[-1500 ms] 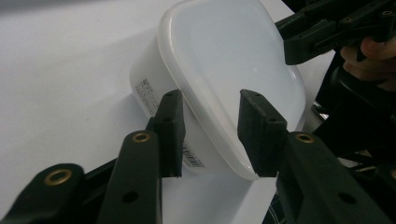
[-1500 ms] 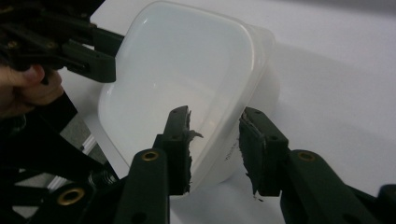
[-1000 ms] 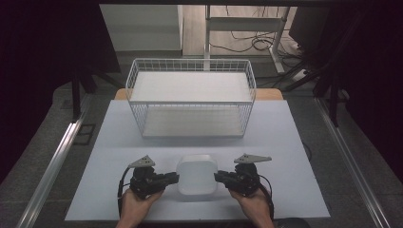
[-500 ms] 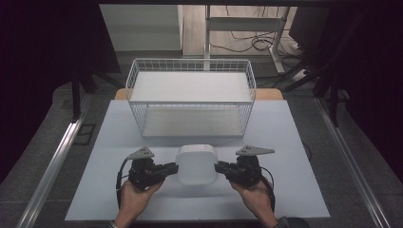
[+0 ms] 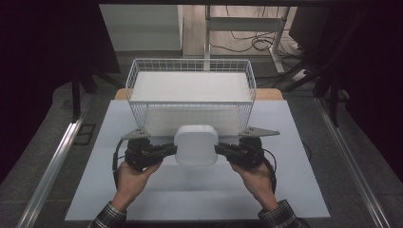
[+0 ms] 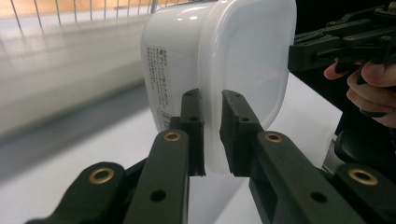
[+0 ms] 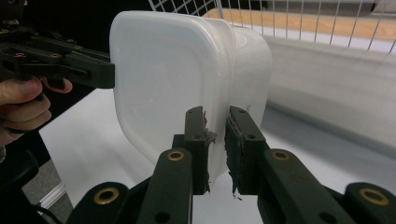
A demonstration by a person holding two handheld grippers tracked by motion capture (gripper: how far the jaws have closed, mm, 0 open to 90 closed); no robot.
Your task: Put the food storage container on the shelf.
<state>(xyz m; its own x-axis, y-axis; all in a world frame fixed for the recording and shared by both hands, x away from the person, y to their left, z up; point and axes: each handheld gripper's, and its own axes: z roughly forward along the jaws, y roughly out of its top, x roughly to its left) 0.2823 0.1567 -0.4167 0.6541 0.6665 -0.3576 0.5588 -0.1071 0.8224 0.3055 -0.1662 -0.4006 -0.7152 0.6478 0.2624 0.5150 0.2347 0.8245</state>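
High view: white container [image 5: 196, 145] clamped between left gripper [image 5: 167, 150] and right gripper [image 5: 224, 151].

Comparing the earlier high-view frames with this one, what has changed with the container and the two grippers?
The white lidded container, clamped at its rim on each side by the left gripper and the right gripper, has been lifted off the table and carried toward the wire basket. Both grips stayed shut on it throughout. The basket has not moved.
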